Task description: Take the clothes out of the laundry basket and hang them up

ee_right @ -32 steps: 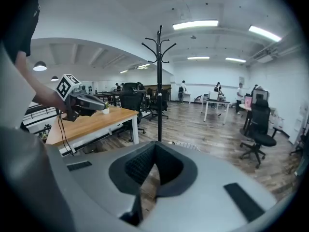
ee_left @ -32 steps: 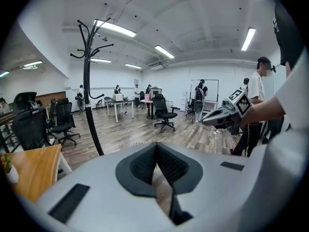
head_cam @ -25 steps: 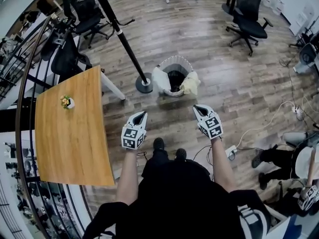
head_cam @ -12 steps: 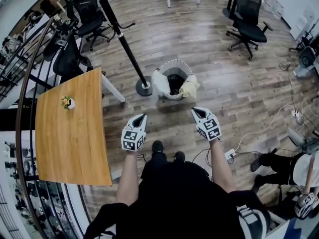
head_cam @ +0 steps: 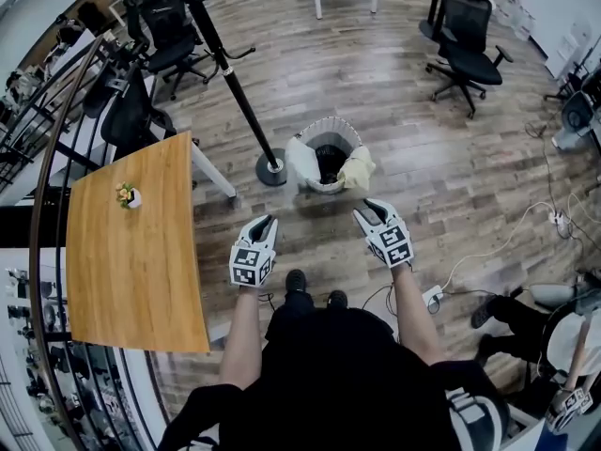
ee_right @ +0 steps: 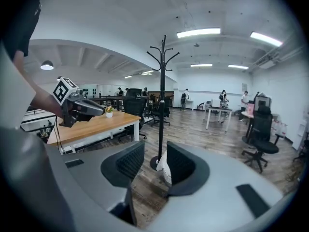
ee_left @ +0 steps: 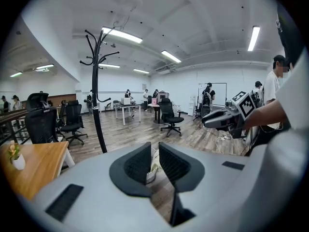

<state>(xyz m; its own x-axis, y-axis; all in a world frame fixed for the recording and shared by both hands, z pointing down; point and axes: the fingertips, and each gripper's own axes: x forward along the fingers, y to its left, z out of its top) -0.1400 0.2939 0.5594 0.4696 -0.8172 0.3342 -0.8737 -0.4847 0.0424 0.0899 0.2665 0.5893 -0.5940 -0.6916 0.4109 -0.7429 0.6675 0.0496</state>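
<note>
The round laundry basket (head_cam: 328, 125) stands on the wood floor ahead of me, with a white garment (head_cam: 300, 158) over its left rim and a yellow one (head_cam: 360, 165) over its right. A black coat stand (head_cam: 232, 81) rises just left of it. Both grippers hover short of the basket and hold nothing. My left gripper (head_cam: 266, 220) is shut, with only a thin slit between its jaws (ee_left: 155, 148). My right gripper (head_cam: 368, 209) has just been opening and stands open, with the white garment (ee_right: 164, 170) seen far off through the gap (ee_right: 155, 148).
A wooden table (head_cam: 131, 252) with a small flower pot (head_cam: 126, 193) is at my left, beside a curved railing. Office chairs (head_cam: 468, 34) stand further back. Cables and a power strip (head_cam: 434, 292) lie at the right, near a person sitting on the floor (head_cam: 526, 308).
The right gripper's jaws have parted from closed to open. Both hands stay at about the same spot in front of the basket.
</note>
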